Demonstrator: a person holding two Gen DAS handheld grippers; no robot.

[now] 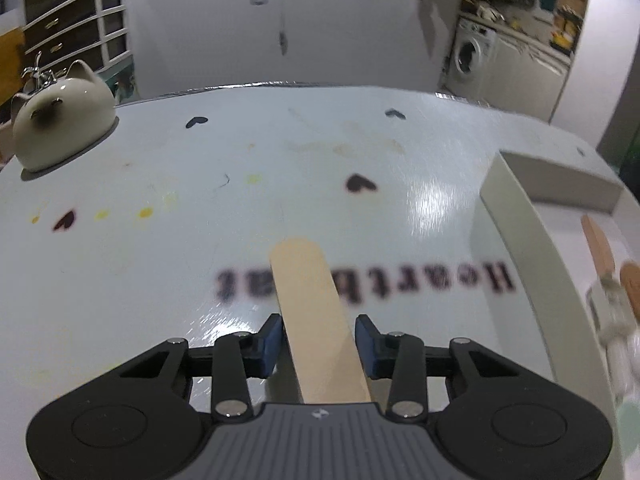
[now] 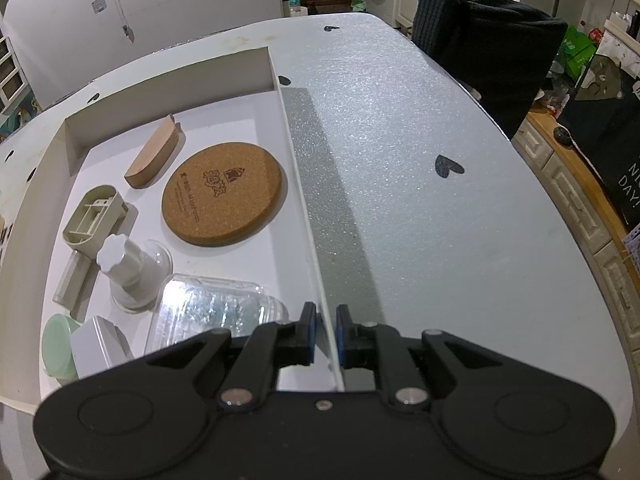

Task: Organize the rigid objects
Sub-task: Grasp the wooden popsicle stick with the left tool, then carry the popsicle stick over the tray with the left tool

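Left fingers (image 1: 276, 344) pinching wooden stick (image 1: 312, 300); right fingers (image 2: 308, 332) pinching tray wall (image 2: 308, 216).

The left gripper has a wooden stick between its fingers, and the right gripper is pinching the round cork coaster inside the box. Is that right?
Not quite. The right gripper pinches the box's side wall, not the cork coaster, which lies loose inside the box, as the right wrist view shows. The wooden stick does sit between the left gripper's fingers.

In the white tray (image 2: 276, 70) I count seven things: one cork coaster (image 2: 222, 192), one wooden block (image 2: 152, 158), one clear plastic box (image 2: 208, 312), one green lid (image 2: 58, 346) at 7 o'clock, three plastic parts. On the table (image 1: 160, 240): one wooden stick (image 1: 316, 320), one cat-shaped pot (image 1: 60, 120) at 10 o'clock.
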